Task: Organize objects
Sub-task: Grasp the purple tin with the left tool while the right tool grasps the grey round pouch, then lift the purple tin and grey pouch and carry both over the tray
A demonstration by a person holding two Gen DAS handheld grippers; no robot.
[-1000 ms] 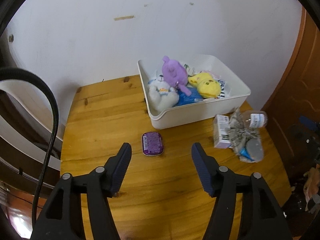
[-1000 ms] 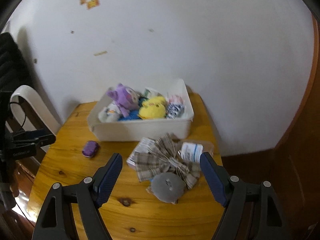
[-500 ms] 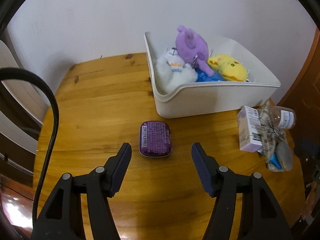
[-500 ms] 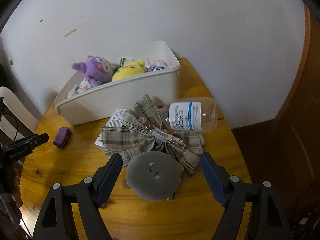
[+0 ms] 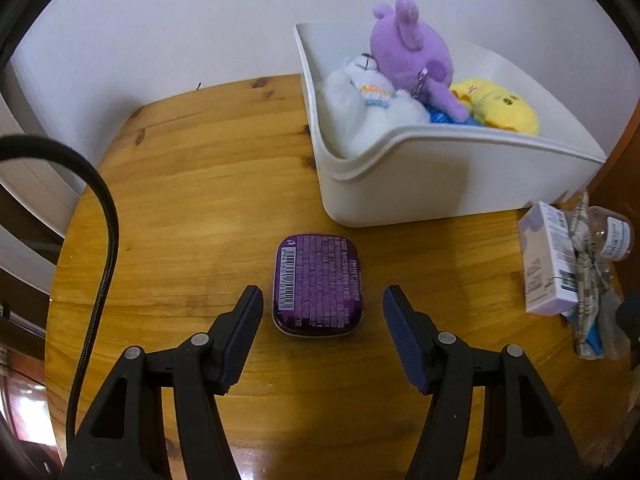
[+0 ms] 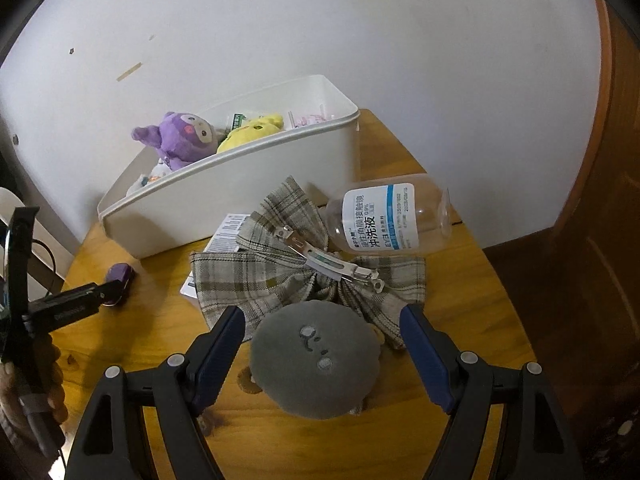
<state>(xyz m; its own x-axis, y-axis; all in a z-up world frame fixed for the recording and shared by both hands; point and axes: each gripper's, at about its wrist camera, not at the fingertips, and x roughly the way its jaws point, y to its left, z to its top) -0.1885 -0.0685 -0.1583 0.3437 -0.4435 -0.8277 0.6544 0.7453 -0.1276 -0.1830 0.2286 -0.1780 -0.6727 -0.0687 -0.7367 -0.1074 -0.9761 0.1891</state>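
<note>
Step in hand, as I read it: double pick, both approaches nearly done, nothing grasped yet.

Left gripper [image 5: 322,306]: wide open, empty. Purple tin [image 5: 317,284] lies flat on the desk [image 5: 192,200], label side up, its near end between the fingertips, no contact on either side visible. Bin [image 5: 440,184] sits just beyond it.

Right gripper [image 6: 322,326]: wide open, empty. Grey plush [image 6: 316,364] sits between the fingers, gaps both sides. Its far edge overlaps the plaid bow [image 6: 280,276].

Next move, my call:
- Left: ease forward a bit so the pads span the tin's middle, close on the long sides, lift, drop in bin. Tin is thin and slick, so the pads need to go low.
- Right: close on the plush, lift straight up. Risk: the bow gets dragged along, since it lies partly under the plush.

Count outside the bin:
- 1 tin
- 1 grey plush
- 1 bow, with metal clip on top
- 1 clear bottle [image 6: 384,218], on its side, touching the bow
- 1 small box [image 5: 550,258], partly under the bow
- something blue under the pile, can't identify

In bin:
- 3 plush visible: purple [image 5: 408,48], white [image 5: 360,104], yellow [image 5: 500,110]
- some packets, count unclear
</note>
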